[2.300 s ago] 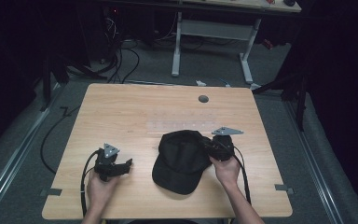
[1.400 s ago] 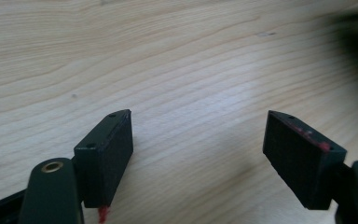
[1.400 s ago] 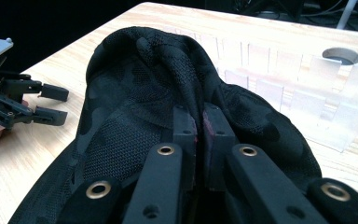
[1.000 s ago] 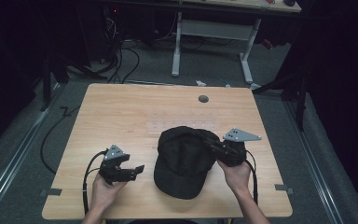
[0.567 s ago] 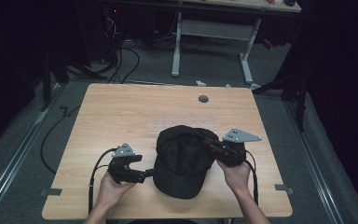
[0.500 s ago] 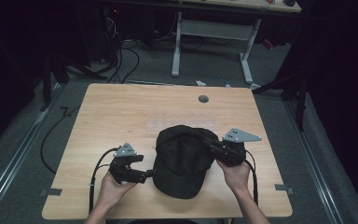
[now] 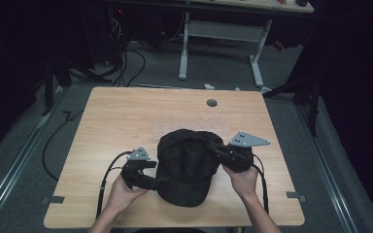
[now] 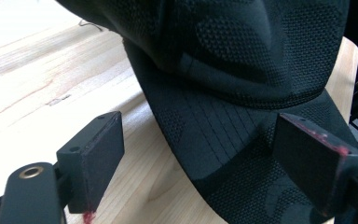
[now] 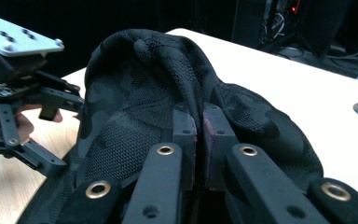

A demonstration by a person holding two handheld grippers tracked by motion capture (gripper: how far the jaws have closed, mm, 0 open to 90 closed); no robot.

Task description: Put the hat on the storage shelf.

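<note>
A black knit baseball cap (image 7: 187,162) lies near the front middle of the wooden table (image 7: 126,121), brim toward the person. My right gripper (image 7: 213,145) is shut on a fold of the cap's crown (image 9: 168,84); its jaws pinch the fabric (image 9: 196,122) between them. My left gripper (image 7: 156,182) is open at the left edge of the brim. In the left gripper view the brim (image 8: 242,140) lies between the spread jaws, one pad (image 8: 95,156) over bare wood and the other pad (image 8: 310,161) over the brim. The left gripper (image 9: 28,107) is also seen beyond the cap.
A round cable hole (image 7: 211,103) sits near the table's far edge. Cables (image 7: 58,141) trail off the left side to the floor. A white desk frame (image 7: 218,39) stands behind the table. Dark floor surrounds everything.
My left gripper has moved right across the table until its open jaws straddle the cap's brim. The right gripper stays shut on the crown, which it lifted and shifted slightly.
</note>
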